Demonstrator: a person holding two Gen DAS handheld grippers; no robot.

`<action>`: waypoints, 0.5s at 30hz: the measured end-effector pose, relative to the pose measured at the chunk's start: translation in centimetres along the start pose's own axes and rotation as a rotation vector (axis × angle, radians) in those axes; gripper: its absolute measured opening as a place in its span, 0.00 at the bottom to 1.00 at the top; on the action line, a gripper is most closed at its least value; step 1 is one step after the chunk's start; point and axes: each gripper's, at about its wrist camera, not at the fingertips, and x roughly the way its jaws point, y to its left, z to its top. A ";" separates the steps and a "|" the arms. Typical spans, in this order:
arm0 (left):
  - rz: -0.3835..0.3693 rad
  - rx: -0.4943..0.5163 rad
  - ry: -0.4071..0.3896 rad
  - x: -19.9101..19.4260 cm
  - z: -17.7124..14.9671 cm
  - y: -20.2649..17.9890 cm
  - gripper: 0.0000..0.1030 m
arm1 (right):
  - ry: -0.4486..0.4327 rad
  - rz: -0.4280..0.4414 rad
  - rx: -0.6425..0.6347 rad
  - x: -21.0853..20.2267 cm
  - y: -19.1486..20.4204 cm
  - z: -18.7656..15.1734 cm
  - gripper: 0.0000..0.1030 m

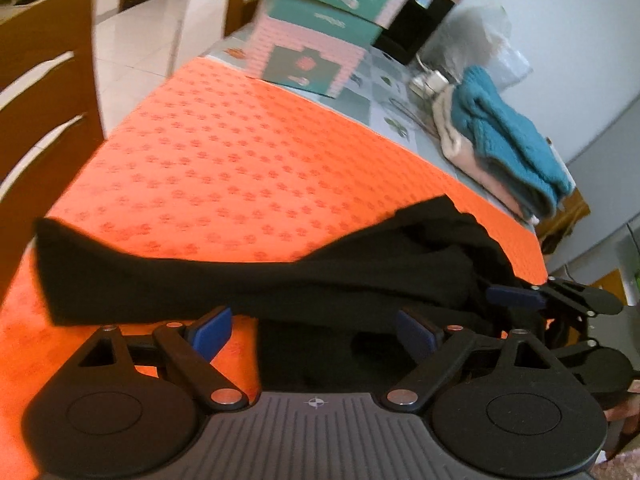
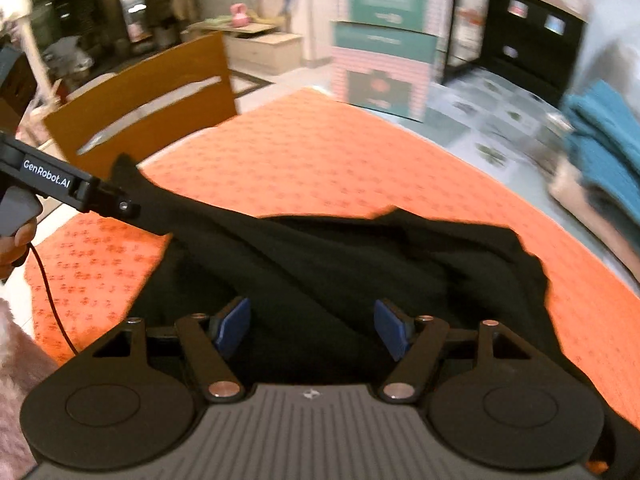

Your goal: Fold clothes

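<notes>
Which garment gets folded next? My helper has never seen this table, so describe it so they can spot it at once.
Find the orange patterned cloth covering the table. On its near edge lies a crumpled black fabric garment, spread wide across the cloth. Unlike the folded teal knit sweater and folded cream garment stacked at the far side, it is black and unfolded.

"GenRobot.AI" in white on the black body of the left gripper [image 2: 132, 210]; box lettering unreadable

Open orange mat [image 1: 240, 152] ahead; boxes [image 1: 316, 36], sweater stack [image 1: 508, 140] behind.
</notes>
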 end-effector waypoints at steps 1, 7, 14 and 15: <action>0.007 -0.010 -0.008 -0.5 -0.1 0.4 0.88 | 0.002 0.008 -0.018 0.4 0.6 0.3 0.72; 0.044 -0.088 -0.036 -2.4 -0.9 3.4 0.88 | 0.011 0.050 -0.105 2.4 4.4 2.2 0.72; 0.055 -0.139 -0.030 -3.0 -2.1 5.7 0.88 | 0.019 0.055 -0.224 4.9 7.4 3.5 0.72; 0.057 -0.141 -0.029 -3.1 -2.2 5.9 0.88 | 0.019 0.037 -0.238 5.3 7.6 3.6 0.72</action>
